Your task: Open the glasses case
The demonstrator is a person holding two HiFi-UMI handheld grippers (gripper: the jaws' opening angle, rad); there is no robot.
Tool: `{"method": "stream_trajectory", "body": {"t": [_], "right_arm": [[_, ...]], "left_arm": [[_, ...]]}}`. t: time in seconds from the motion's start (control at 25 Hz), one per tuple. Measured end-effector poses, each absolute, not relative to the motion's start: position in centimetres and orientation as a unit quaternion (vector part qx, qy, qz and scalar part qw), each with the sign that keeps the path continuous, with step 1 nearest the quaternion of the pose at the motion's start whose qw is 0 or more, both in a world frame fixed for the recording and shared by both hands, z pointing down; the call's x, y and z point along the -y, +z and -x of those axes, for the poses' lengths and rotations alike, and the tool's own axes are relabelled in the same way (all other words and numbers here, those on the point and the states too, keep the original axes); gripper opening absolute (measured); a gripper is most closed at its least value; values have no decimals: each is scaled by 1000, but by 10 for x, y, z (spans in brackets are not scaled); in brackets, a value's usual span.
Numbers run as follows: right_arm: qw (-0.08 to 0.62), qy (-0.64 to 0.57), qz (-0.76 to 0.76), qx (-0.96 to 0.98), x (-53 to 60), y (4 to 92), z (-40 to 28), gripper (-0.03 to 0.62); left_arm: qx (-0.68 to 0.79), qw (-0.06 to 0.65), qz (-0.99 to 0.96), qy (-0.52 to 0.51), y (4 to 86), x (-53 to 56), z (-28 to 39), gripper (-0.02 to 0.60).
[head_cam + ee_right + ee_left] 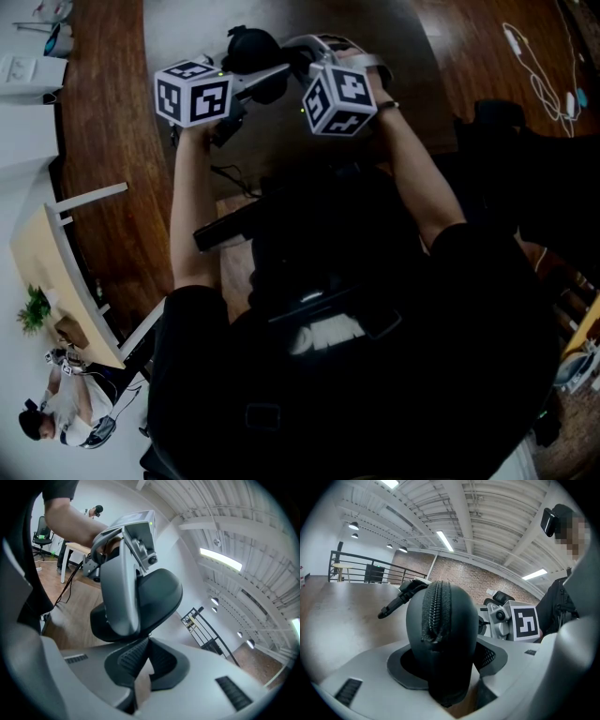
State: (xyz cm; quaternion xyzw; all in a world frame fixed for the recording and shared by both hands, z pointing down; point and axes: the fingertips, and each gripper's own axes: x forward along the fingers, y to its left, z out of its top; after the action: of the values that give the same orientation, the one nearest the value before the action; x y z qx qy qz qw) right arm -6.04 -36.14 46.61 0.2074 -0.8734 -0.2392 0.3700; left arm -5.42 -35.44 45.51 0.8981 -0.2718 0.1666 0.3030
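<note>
**Case clamped, zipper facing the camera**

Dark, rounded case (454,620) fills the centre of the left gripper view, squeezed between the left gripper's (447,663) jaws. A black zipper (435,611) runs down its middle. The right gripper (146,641) is pinched closed with its tips at the case's edge, and I can't tell if it's got the pull.

From my head camera, the left cube (192,91) and right cube (339,98) cover most of the glasses case (251,47), and only one dark end peeks out above them. In the view from my left gripper (446,663), the case's lower end sinks out of sight between the jaws. It also blocks the spot where the other gripper's tips meet it. In the view from my right gripper (147,640), the left one's body hides the case's middle. What the closed tips pinch, if anything, is too small to tell.
</note>
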Motion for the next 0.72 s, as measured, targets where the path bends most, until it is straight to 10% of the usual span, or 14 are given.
{"method": "stream_trajectory", "body": {"t": [0.72], "right_arm": [[365,-237,-212,875,362,462,60,9]], "left_arm": [[262,312,-895,182,463,349,53,258]]}}
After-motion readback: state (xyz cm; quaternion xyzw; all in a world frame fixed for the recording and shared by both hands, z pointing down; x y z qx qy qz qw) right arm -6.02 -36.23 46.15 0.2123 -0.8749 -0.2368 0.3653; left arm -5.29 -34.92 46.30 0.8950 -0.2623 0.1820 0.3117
